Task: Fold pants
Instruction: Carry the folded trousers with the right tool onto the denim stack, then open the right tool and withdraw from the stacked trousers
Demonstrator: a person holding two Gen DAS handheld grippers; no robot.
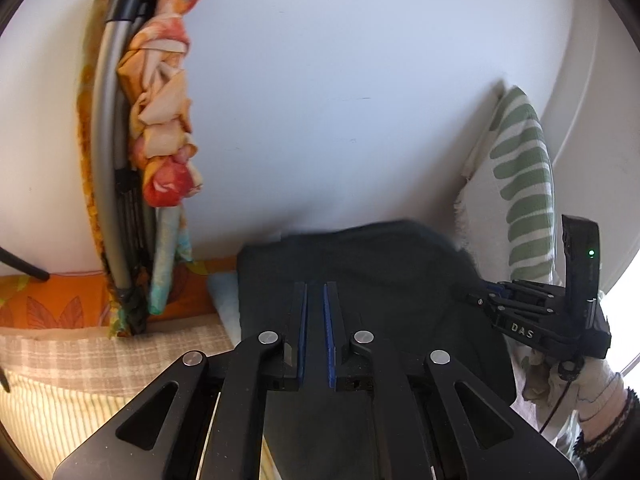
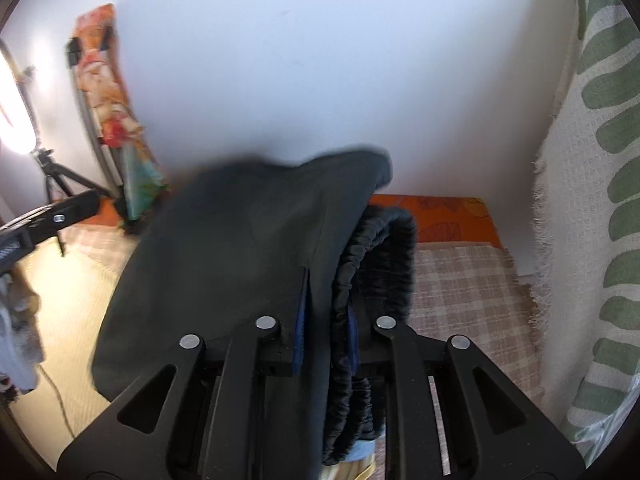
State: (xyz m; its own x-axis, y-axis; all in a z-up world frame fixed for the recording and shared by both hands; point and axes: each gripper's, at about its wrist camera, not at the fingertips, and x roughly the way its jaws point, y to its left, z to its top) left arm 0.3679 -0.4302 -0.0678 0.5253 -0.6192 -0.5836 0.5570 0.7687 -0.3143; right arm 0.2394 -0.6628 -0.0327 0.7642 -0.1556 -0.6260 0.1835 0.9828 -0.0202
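Dark pants (image 2: 240,240) hang bunched in front of both cameras, lifted off the checked bed cover (image 2: 472,292). In the right wrist view my right gripper (image 2: 326,280) is shut on them, the gathered elastic waistband (image 2: 384,248) pinched between its blue pads and fabric draped over its left finger. In the left wrist view my left gripper (image 1: 316,286) is nearly closed, with dark pants (image 1: 380,280) fabric in the thin slit between the pads. The right gripper (image 1: 466,294) reaches into the same cloth from the right. The left gripper (image 2: 94,198) shows at the left edge.
A folded metal frame with floral cloth (image 1: 120,140) leans on the white wall at left. A green-striped white cloth (image 1: 524,184) hangs at right. An orange leaf-print sheet (image 2: 440,212) lies by the wall. A lamp on a tripod (image 2: 52,172) stands far left. A sleeved hand (image 1: 592,392) holds the right gripper.
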